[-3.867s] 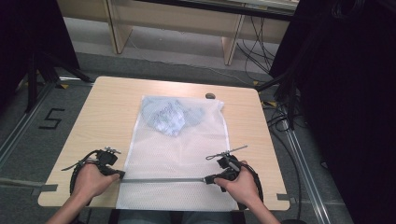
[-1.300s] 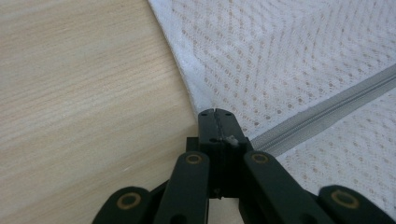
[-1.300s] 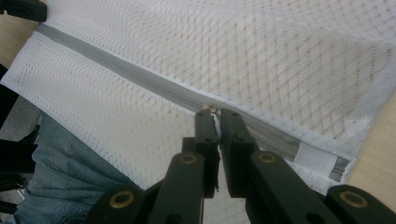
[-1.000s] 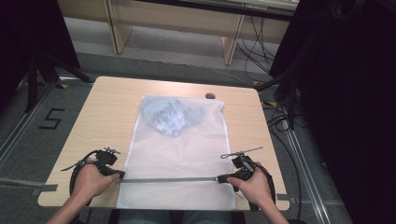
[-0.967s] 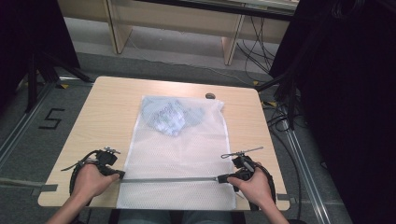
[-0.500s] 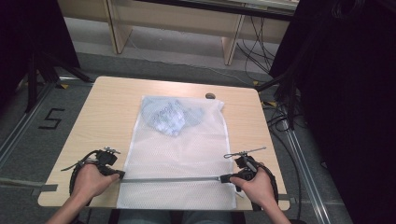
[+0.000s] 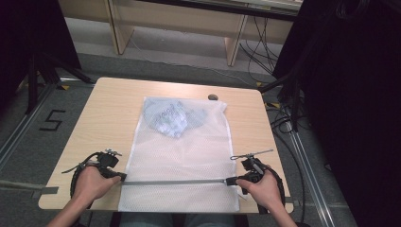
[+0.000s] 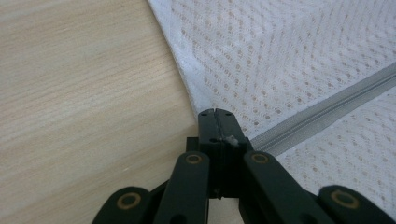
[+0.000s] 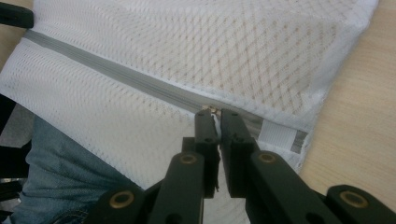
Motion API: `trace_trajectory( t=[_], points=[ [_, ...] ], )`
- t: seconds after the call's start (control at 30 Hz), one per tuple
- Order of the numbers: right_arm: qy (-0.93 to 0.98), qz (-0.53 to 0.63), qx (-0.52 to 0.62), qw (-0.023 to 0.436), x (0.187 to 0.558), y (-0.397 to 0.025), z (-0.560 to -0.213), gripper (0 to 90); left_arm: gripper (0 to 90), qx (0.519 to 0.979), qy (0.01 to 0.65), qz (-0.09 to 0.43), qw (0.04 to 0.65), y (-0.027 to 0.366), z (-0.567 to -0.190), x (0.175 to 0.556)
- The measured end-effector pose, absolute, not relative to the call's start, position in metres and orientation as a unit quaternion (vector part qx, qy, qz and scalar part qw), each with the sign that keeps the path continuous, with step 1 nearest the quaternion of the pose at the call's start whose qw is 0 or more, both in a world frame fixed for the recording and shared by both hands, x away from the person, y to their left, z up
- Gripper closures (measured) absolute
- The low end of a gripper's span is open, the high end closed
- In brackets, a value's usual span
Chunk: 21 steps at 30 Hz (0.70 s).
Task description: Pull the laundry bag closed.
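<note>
Both grippers' jaws pinch the white mesh bag's (image 7: 182,156) grey zipper (image 7: 175,181), drawn shut.

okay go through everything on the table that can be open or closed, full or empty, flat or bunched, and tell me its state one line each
White mesh laundry bag: lying flat on the table, near end hanging over the edge.
Grey zipper: zipped shut along the stretch in view, pulled straight between both grippers.
Pale blue crumpled garment: bunched up inside the bag's far end.
Left gripper: shut on the zipper's end.
Right gripper: nearly shut, pinching the zipper pull.
</note>
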State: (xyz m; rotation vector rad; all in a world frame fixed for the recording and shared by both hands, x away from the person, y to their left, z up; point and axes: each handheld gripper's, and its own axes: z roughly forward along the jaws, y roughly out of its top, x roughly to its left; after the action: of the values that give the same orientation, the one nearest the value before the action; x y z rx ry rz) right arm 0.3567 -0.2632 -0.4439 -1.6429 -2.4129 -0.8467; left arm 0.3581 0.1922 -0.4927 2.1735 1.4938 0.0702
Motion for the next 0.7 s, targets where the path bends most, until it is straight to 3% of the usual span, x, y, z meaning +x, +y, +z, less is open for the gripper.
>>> trace_trajectory(
  t=[0.7],
  points=[
    [-0.777, -0.272, -0.566, 0.056, 0.356, -0.278, -0.445, 86.8, 89.9, 0.798, 0.548, 0.025, 0.249, 0.192, -0.493, 0.358]
  ],
)
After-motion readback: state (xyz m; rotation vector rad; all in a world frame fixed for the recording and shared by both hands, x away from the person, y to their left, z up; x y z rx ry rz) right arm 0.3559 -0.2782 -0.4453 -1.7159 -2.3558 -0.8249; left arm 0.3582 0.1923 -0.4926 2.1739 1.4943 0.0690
